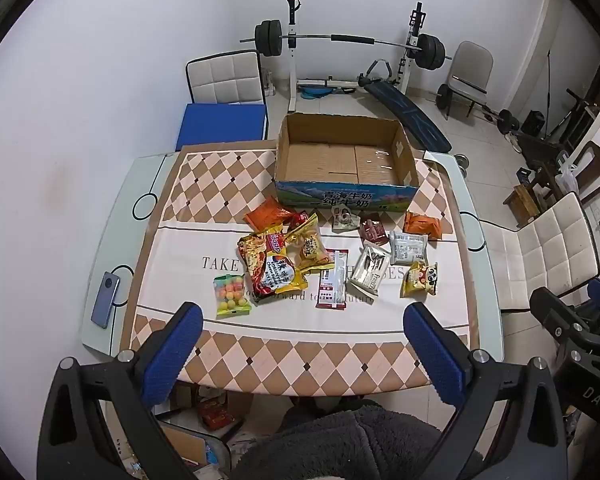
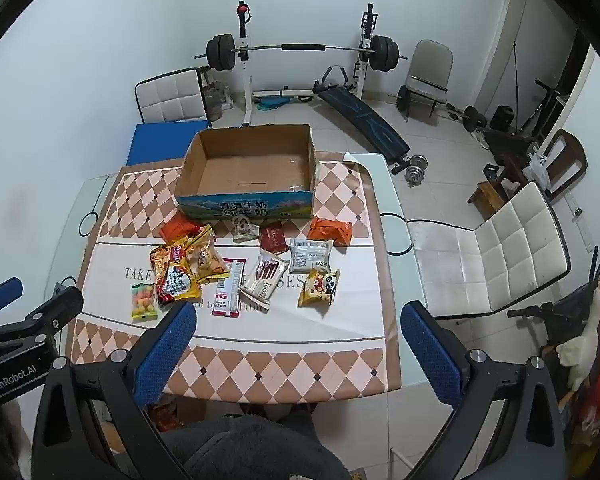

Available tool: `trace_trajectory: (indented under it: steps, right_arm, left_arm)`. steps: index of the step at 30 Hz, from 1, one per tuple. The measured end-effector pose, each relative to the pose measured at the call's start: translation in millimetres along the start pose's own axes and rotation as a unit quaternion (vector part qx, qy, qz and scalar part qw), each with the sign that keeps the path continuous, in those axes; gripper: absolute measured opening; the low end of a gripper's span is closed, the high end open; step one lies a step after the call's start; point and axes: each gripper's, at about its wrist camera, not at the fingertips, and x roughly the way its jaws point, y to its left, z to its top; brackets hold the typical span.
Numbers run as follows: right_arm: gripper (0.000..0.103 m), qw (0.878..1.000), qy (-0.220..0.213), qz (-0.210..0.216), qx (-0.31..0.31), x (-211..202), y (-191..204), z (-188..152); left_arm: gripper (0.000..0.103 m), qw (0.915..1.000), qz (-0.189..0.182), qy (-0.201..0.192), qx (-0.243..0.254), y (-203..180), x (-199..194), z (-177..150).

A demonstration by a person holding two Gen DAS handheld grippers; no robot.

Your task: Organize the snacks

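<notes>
An empty cardboard box (image 1: 342,160) (image 2: 248,168) stands at the far side of the table. Several snack packets lie in front of it: a candy-ball bag (image 1: 231,294) (image 2: 143,300), a red-yellow noodle bag (image 1: 270,268) (image 2: 176,276), a red-white bar (image 1: 334,279) (image 2: 229,287), a white cookie pack (image 1: 370,270) (image 2: 264,279), a yellow panda bag (image 1: 420,279) (image 2: 320,287) and an orange packet (image 1: 422,225) (image 2: 330,231). My left gripper (image 1: 302,320) and right gripper (image 2: 296,318) are open and empty, held above the table's near edge, short of the snacks.
A phone (image 1: 107,299) lies at the table's left edge. The table carries a checkered cloth (image 1: 300,354). White chairs stand at the right (image 2: 492,248) and behind the table (image 1: 224,78). Weight bench gear (image 1: 340,48) fills the back of the room.
</notes>
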Motion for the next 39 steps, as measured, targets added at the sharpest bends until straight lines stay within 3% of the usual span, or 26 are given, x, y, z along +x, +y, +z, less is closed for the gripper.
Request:
trace_trajectory:
  steps: [39]
  right_arm:
    - [0.103, 1.000, -0.007, 0.004, 0.005, -6, 0, 1]
  left_arm:
    - [0.103, 1.0000, -0.003, -0.002, 0.000, -8, -4, 0]
